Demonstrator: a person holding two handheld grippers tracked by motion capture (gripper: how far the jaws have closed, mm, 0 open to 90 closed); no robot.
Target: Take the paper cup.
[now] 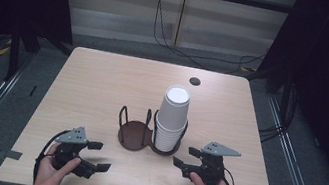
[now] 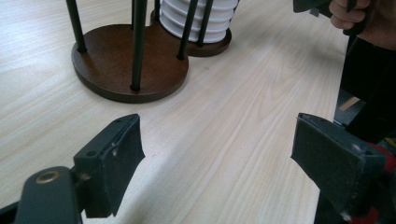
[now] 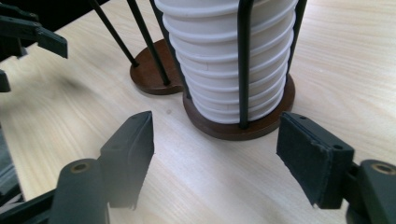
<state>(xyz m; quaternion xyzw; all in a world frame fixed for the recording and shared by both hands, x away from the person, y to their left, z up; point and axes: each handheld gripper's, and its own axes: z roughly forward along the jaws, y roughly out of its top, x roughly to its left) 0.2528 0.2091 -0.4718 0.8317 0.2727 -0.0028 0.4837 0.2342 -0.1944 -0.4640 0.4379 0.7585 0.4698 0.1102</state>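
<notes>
cup stack (image 1: pixel 171 119) sits in the right ring of the brown holder (image 1: pixel 134 135), mid desk (image 1: pixel 103 82). left gripper (image 1: pixel 96 156) and right gripper (image 1: pixel 185 158) low on near side, both jaws released, nothing between them.

No readable text, labels, brands or numbers anywhere: cups (image 1: pixel 172 116) plain white, holder (image 1: pixel 135 135) and worktop (image 1: pixel 102 87) unmarked, fingers (image 3: pixel 130 149) bare black.
</notes>
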